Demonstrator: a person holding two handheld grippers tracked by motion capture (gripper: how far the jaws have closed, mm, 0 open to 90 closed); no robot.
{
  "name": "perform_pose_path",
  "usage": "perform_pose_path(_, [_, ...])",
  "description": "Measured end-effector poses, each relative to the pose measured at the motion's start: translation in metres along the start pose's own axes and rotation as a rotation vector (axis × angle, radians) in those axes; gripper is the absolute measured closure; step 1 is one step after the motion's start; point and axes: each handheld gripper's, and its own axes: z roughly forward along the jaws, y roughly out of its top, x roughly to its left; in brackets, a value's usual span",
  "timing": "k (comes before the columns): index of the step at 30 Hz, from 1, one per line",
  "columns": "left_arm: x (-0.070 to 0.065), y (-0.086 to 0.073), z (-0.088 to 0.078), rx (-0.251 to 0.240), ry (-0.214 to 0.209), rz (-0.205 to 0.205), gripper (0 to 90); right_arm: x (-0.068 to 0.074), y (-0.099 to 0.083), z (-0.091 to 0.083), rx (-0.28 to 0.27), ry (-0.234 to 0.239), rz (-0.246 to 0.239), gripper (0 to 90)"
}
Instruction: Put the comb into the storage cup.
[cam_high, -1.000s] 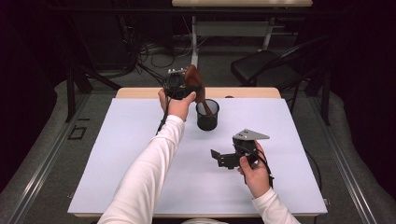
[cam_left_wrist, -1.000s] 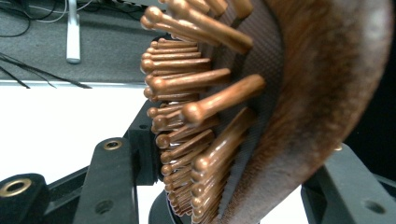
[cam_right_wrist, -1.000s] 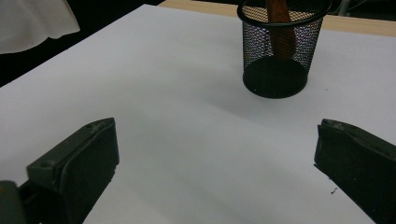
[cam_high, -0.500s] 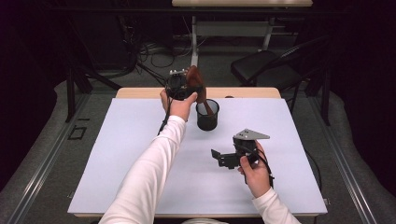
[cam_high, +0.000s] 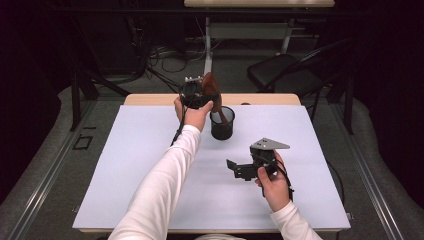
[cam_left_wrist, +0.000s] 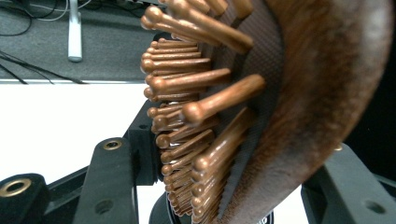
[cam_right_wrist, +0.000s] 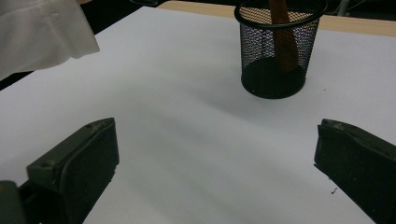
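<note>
Your left gripper (cam_high: 200, 92) pinches the hairbrush (cam_high: 211, 90) head, handle down in the mesh cup (cam_high: 222, 123). Right gripper (cam_high: 245, 169) sits spread, idle. Tilt the brush and you risk tipping the cup.

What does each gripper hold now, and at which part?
The left gripper holds a wooden hairbrush by its bristled head, handle down in the mesh cup. The right gripper is open and holds nothing.

Overhead light keeps the white table (cam_high: 150, 165) bright while the surrounding room sinks into darkness. The hairbrush (cam_left_wrist: 280, 93) sits close and slightly soft, and the mesh cup (cam_right_wrist: 278, 51) casts a faint shadow.
</note>
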Motion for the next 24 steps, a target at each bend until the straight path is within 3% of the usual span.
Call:
perform_pose_path(14, [0.0,-0.007,0.007,0.011,-0.001,-0.004,47.2,0.001,0.0,0.0,0.0,0.002,-0.002,0.0])
perform_pose_path(18, [0.004,-0.008,0.006,0.009,-0.008,-0.02,47.0,0.001,0.0,-0.001,-0.004,0.002,0.002,0.0])
perform_pose_path(24, [0.018,-0.011,0.005,-0.002,-0.033,-0.088,46.9,0.002,0.0,0.0,0.004,0.003,-0.004,0.0])
